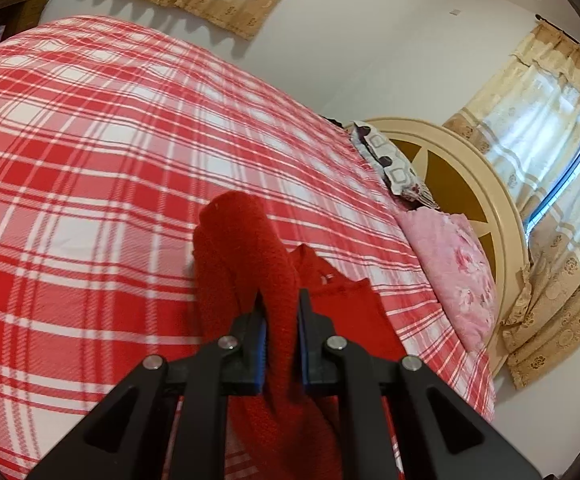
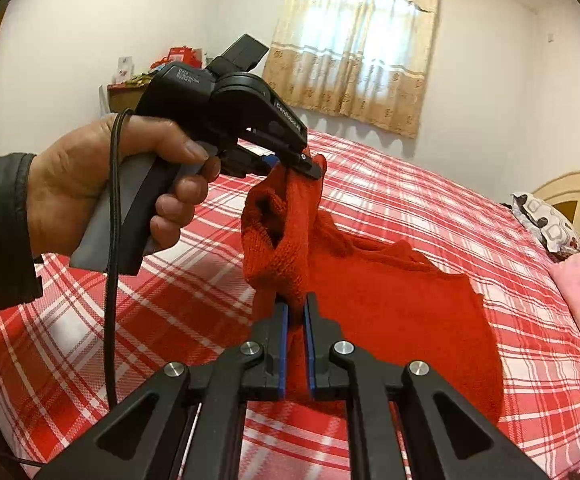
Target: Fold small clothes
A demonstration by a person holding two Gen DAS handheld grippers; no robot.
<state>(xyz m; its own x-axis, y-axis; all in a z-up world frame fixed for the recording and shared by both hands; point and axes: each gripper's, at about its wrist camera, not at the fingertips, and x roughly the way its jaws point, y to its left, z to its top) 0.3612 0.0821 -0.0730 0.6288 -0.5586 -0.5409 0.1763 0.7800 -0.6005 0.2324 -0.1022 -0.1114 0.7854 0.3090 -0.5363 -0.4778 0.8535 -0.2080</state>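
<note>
A red knitted garment (image 2: 402, 304) lies partly spread on the red and white plaid bedspread (image 2: 430, 208), with one end lifted off it. My right gripper (image 2: 297, 300) is shut on a bunched fold of that raised knit. My left gripper (image 2: 310, 166), held in a person's hand (image 2: 101, 184), is shut on the same raised part, higher and farther back. In the left wrist view my left gripper (image 1: 281, 300) pinches a thick roll of the red garment (image 1: 245, 248), which hangs over and below the fingers. The knit sags between the two grips.
The plaid bedspread (image 1: 89, 140) covers a wide bed. A pink floral pillow (image 1: 454, 264) and a patterned pillow (image 1: 390, 164) lie against the cream headboard (image 1: 486, 184). Curtained windows (image 2: 362, 40) line the walls. A black cable (image 2: 109, 280) hangs from the left gripper's handle.
</note>
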